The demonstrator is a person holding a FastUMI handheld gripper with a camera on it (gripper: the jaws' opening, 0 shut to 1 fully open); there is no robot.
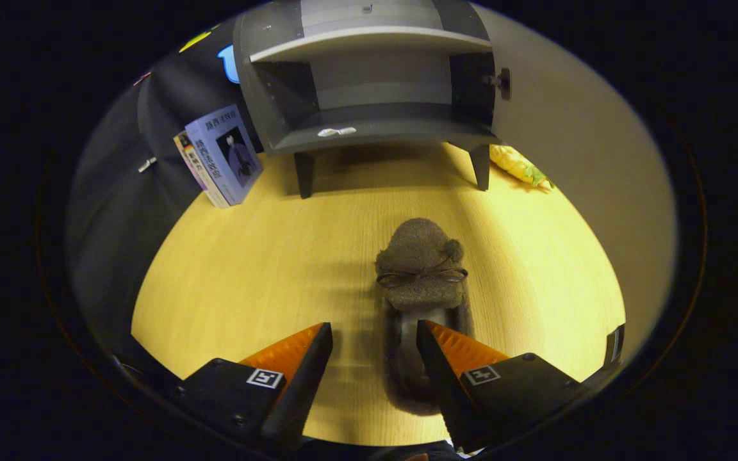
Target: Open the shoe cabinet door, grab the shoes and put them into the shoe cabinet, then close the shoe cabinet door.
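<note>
1. Hand-held gripper [374, 336] hung low over the tabletop [241, 269] with its fingers spread apart, holding nothing.
2. One fuzzy brown shoe [421, 269] with a little bow lay on the tabletop, toe toward the shoe cabinet [369, 77]. One finger sat over the shoe's heel opening; the other was beside the shoe.
3. To grab it well, I thought the fingers should pinch the soft side wall near the heel and squeeze gently.
4. The cabinet door [567, 128] stood wide open, and the bottom shelf looked bare but for a small white bit.
5. Some books [221, 157] leaned left of the cabinet and a yellow thing [523, 166] lay by its right leg. Neither blocked the way.
</note>
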